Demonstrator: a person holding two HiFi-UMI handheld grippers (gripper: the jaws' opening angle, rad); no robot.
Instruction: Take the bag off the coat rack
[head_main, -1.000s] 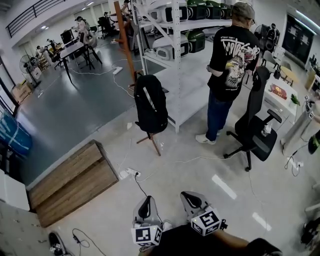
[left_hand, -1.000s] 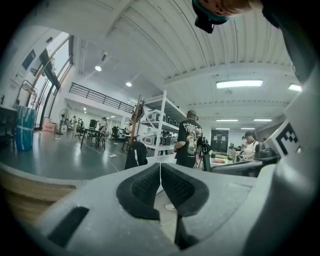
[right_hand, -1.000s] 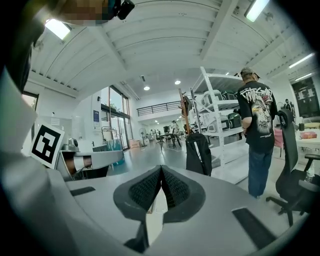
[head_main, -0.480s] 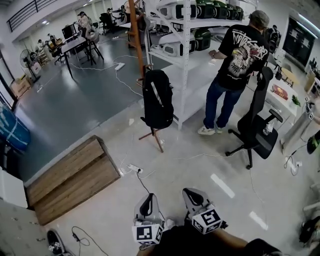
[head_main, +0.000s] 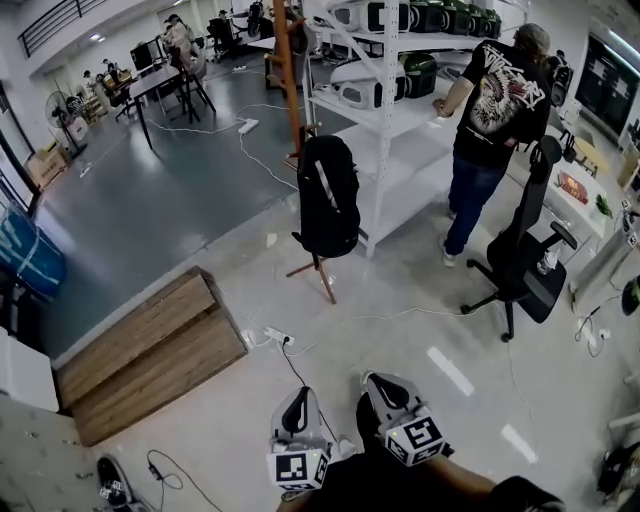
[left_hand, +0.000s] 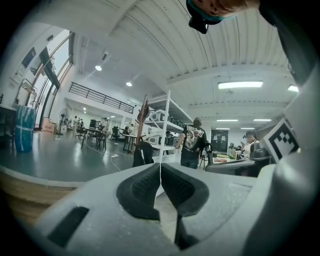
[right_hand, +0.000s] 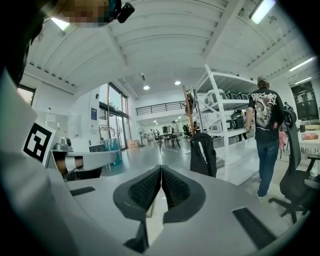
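Observation:
A black backpack (head_main: 327, 195) with a pale stripe hangs on a brown wooden coat rack (head_main: 291, 80) across the floor, well ahead of me. It also shows as the backpack (left_hand: 142, 154) in the left gripper view and the backpack (right_hand: 203, 154) in the right gripper view. My left gripper (head_main: 297, 409) and right gripper (head_main: 378, 387) are held low and close to my body, far from the bag. Both are shut with nothing between their pads.
A person in a black T-shirt (head_main: 497, 110) stands at a white shelving unit (head_main: 390, 100) right of the rack. A black office chair (head_main: 528, 255) is at the right. A wooden platform (head_main: 150, 350) lies at left. A power strip and cables (head_main: 280, 338) cross the floor.
The view has advanced toward the rack, so the backpack appears slightly nearer and shifted right. The person has stepped further right along the shelves. Both grippers stay shut.

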